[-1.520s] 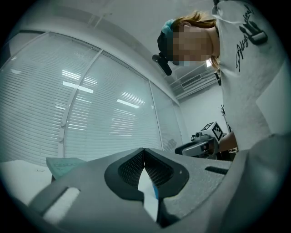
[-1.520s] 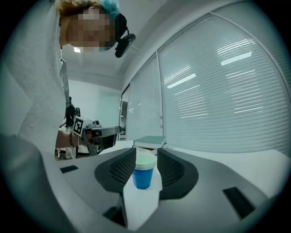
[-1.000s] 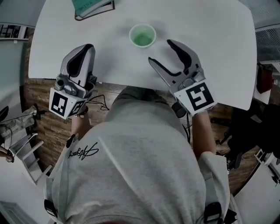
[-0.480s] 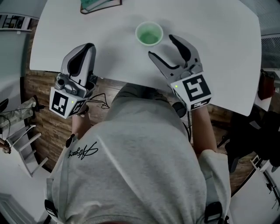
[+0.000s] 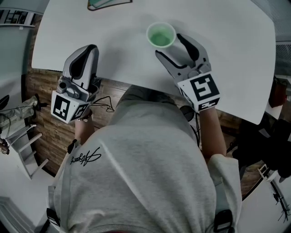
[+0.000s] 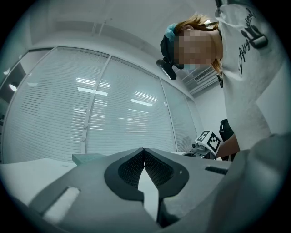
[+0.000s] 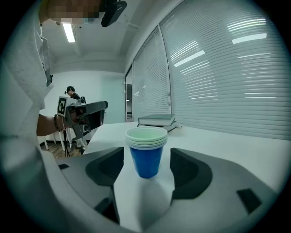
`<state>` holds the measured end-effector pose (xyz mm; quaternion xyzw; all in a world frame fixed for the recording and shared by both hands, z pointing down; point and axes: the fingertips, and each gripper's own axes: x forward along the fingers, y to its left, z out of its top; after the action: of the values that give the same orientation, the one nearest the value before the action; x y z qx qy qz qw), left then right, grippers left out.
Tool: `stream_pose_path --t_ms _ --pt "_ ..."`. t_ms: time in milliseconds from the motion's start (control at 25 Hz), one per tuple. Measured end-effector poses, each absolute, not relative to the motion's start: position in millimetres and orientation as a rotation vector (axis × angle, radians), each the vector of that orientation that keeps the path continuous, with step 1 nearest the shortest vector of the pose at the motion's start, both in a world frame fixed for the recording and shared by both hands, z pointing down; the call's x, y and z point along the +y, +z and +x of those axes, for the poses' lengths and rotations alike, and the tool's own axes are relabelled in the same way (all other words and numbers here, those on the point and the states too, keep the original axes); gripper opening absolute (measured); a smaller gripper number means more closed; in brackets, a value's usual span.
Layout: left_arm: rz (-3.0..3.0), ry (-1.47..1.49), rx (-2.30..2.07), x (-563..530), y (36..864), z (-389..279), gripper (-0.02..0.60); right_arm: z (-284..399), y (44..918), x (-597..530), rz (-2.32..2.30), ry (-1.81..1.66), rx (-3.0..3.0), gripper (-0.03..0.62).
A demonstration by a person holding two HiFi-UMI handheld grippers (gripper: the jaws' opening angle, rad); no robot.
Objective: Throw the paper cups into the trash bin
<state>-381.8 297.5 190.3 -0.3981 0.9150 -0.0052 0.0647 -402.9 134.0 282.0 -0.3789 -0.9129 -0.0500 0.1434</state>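
Observation:
A stack of blue paper cups (image 7: 146, 154) with pale green insides stands upright on the white table (image 5: 227, 54); its rim (image 5: 161, 35) shows from above. My right gripper (image 5: 168, 45) lies low on the table just behind it. Its jaws have just been opening and stand wide. The cups sit at the mouth of the right gripper (image 7: 147, 169), and neither pad touches them. My left gripper (image 5: 90, 49) hovers over the table's near left edge, shut on nothing. In its own view the left gripper (image 6: 143, 149) has its tips pressed together.
A dark green book (image 5: 109, 2) lies at the table's far edge, and the book (image 7: 157, 119) also shows beyond the cups. The table's near edge runs under both grippers, with wooden floor and cables (image 5: 102, 107) below. Window blinds (image 7: 218, 77) line the far side.
The right gripper has slid forward and down toward the cups, so they now stand at its open jaws. The left gripper has stayed put.

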Motion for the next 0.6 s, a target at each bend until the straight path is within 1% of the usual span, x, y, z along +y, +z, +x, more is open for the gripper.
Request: stream_pose_path --t_ms 600 --pt "-1.173 0.011 2.771 303 185 -384 0.006 -415 288 146 -1.138 -0.093 -2.546 0.296"
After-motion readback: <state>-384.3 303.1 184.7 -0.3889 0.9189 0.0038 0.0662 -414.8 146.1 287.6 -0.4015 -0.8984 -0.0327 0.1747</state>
